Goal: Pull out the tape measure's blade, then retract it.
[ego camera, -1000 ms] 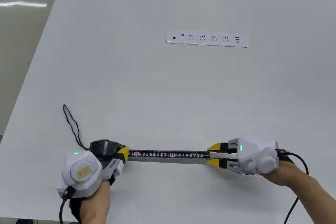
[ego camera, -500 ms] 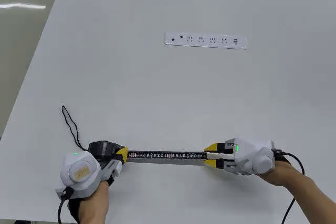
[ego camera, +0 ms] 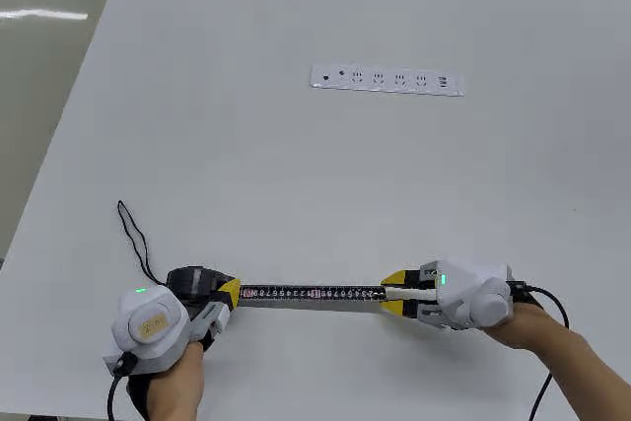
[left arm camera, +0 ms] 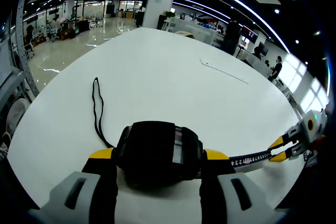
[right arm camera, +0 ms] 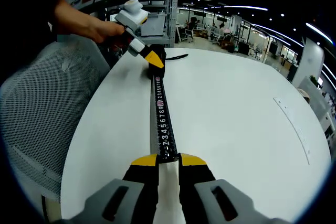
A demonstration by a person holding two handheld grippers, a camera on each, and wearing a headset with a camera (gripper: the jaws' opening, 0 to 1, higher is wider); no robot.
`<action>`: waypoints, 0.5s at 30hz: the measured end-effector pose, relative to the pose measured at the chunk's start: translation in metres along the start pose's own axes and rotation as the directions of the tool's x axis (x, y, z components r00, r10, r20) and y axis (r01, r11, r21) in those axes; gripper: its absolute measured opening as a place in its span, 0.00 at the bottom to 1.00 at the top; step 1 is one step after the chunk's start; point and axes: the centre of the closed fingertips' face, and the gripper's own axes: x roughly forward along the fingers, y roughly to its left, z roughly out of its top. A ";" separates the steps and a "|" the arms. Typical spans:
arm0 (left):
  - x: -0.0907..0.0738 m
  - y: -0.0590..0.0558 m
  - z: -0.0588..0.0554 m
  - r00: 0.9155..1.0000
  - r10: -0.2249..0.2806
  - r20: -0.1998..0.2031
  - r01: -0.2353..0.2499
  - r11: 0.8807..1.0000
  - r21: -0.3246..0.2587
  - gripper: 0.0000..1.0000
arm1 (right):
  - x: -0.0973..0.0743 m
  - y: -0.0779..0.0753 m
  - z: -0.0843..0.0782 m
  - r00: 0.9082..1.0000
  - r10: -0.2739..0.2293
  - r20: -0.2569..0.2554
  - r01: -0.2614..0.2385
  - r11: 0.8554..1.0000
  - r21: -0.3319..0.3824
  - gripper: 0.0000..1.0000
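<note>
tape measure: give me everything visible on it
Black, plastic-looking tape measure case sits on the white table, clamped between the fingers of the left gripper. Its dark blade with pale numerals is pulled out straight, low along the table, its end pinched by the right gripper. A thin black cord loop trails from the case.

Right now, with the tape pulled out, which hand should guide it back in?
Probably the right gripper: it pinches the free end of the blade and can ride it back toward the case, which the left gripper clamps.
</note>
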 end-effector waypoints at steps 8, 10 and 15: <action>-0.001 0.000 0.000 1.000 -0.004 0.000 0.004 1.000 0.000 0.60 | 0.002 0.001 0.002 1.000 0.004 0.005 -0.004 1.000 -0.001 0.12; 0.000 0.000 0.000 1.000 -0.002 -0.001 0.002 1.000 0.001 0.60 | 0.002 0.001 0.002 1.000 0.005 0.004 -0.005 1.000 -0.002 0.12; -0.001 0.000 0.000 1.000 -0.003 0.000 0.003 1.000 -0.001 0.60 | 0.002 0.001 0.003 1.000 0.004 0.005 -0.004 1.000 0.000 0.12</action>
